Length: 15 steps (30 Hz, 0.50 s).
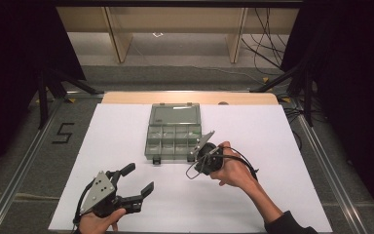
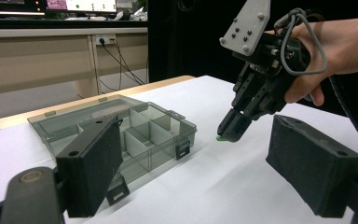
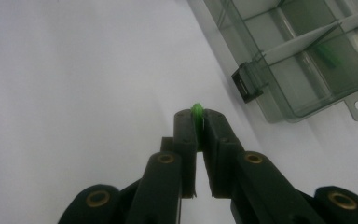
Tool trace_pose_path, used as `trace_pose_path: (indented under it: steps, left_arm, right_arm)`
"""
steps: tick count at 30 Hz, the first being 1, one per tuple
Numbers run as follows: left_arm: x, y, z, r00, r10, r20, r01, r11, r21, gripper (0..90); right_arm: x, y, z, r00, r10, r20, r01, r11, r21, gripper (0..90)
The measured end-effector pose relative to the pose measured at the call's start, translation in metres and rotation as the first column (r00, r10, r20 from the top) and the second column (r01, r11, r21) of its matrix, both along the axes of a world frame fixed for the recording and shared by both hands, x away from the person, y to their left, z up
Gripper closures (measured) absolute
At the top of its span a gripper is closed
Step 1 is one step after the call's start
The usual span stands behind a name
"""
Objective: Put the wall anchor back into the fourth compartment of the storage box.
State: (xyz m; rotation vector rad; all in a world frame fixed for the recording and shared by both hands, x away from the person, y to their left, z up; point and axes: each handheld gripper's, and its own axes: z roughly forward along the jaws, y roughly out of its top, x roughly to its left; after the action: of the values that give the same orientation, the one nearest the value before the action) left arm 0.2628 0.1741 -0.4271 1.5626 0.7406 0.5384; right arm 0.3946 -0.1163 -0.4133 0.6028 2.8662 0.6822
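Note:
A clear grey compartment box (image 1: 174, 131) lies open in the middle of the white sheet, its lid flat behind it. My right gripper (image 1: 193, 157) hovers by the box's front right corner, tilted down toward the table. Its jaws are shut on a small green piece (image 3: 196, 112), which pokes out between the tips (image 3: 198, 122). In the left gripper view, that green piece (image 2: 220, 138) sits just above the sheet beside the box (image 2: 121, 135). My left gripper (image 1: 137, 179) rests near the front left with its jaws wide open and nothing between them (image 2: 200, 163).
Other green pieces (image 3: 327, 54) lie in the box's compartments. Black latches (image 2: 182, 149) stick out from its front wall. The white sheet (image 1: 121, 131) covers the wooden table (image 1: 126, 97). Dark stands and cables sit on the floor beyond the table.

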Motion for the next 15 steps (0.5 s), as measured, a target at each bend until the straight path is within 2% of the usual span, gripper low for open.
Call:
trace_pose_path:
  steps: [7,15]
  left_arm:
    - [0.000,0.000,0.000,1.0000,0.006,-0.005,-0.007,1.0000,-0.006,17.0]
    - [0.000,0.000,0.000,1.0000,0.007,-0.006,-0.007,1.0000,-0.006,17.0]
  right_arm:
    - [0.009,0.001,0.003,0.9999,-0.010,0.001,0.010,1.000,0.011,84.2]
    - [0.020,0.004,0.013,0.9991,-0.023,0.036,0.022,1.000,0.008,84.2]
